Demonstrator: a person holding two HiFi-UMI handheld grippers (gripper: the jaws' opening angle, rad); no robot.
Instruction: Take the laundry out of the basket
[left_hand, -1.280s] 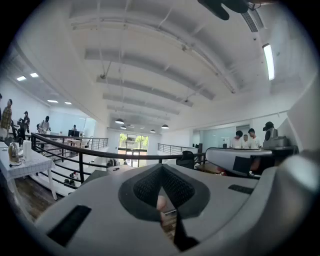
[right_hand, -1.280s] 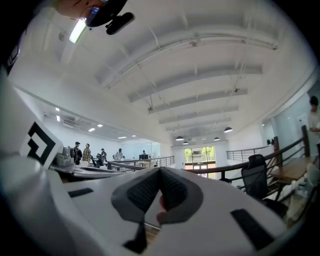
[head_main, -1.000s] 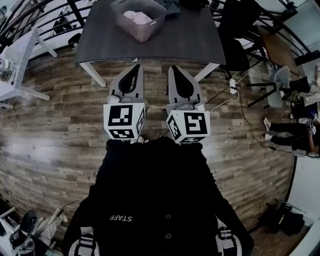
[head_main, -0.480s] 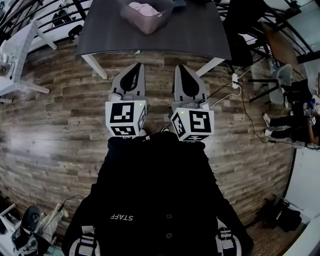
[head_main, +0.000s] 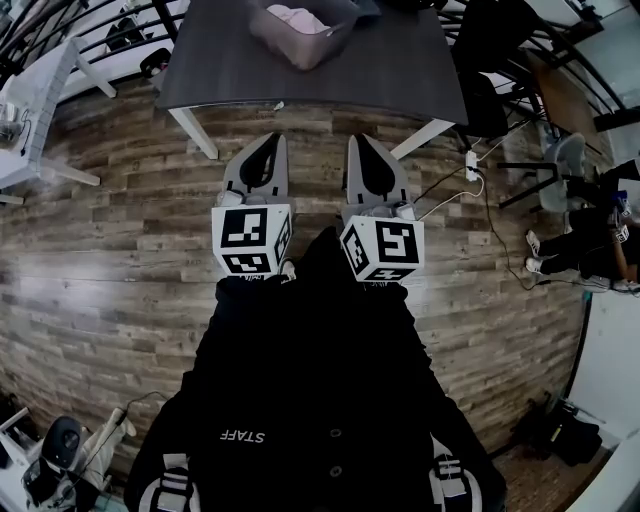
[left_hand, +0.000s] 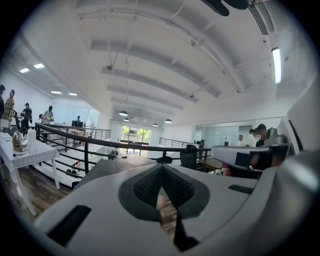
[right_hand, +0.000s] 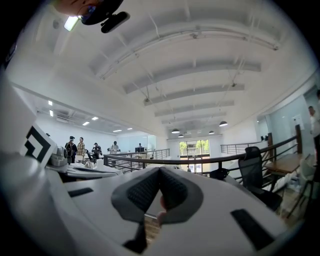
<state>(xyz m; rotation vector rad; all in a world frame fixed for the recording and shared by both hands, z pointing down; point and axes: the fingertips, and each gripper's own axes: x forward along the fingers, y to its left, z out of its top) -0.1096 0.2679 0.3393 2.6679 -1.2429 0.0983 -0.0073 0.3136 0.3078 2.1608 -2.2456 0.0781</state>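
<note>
Wood-plank floor (head_main: 100, 280) surrounds a dark table (head_main: 400, 80) carrying the basket (head_main: 322, 52) of pink laundry (head_main: 300, 17). The left gripper (head_main: 277, 137) and right gripper (head_main: 357, 138) point tableward side by side, jaws closed on nothing. Only the gripper views show the railing (left_hand: 100, 142).

Left gripper (left_hand: 161, 169): pale grey body fills the lower half; jaws closed, tips touching, nothing held.
Pads (left_hand: 145, 187): dark and ribbed, curving apart below the tips.
Gap under the pads: a sliver of wood floor and a pinkish patch, too small to identify.
Dark table (left_hand: 111, 169): just beyond the jaws.
Railing (left_hand: 85, 141): black, crossing behind it.
White table (left_hand: 30, 154): far left, a metal kettle (left_hand: 17, 141) on top.
People (left_hand: 7, 102): standing far left; others far right.
Ceiling (left_hand: 165, 60): white, curved beams, lamps lit.
</note>
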